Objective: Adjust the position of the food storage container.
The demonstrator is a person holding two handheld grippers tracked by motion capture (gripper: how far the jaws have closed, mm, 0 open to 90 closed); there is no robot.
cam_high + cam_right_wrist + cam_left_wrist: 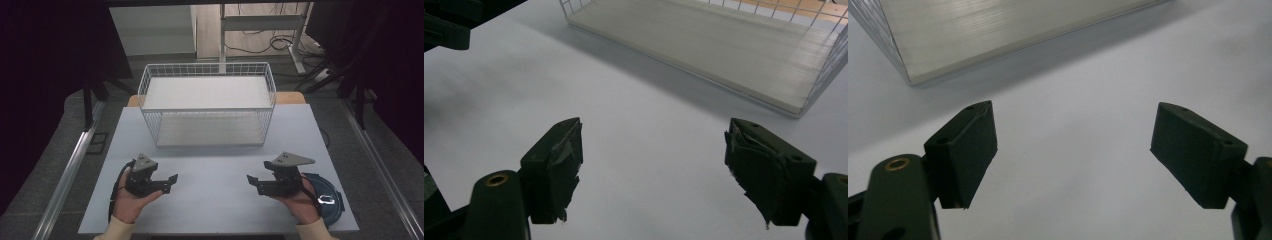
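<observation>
Left gripper (172, 181) and right gripper (251, 181) face each other, well apart, above the surface (215, 165); jaws of both stand open and empty. Basket (207, 112) sits beyond them, mid-surface.

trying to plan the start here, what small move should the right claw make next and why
Probably swing the right claw back toward the dark blue round lid lying beside that hand. Both claws are open and hold nothing, the wire basket looks empty, and the lid is the one loose thing on the table.
</observation>
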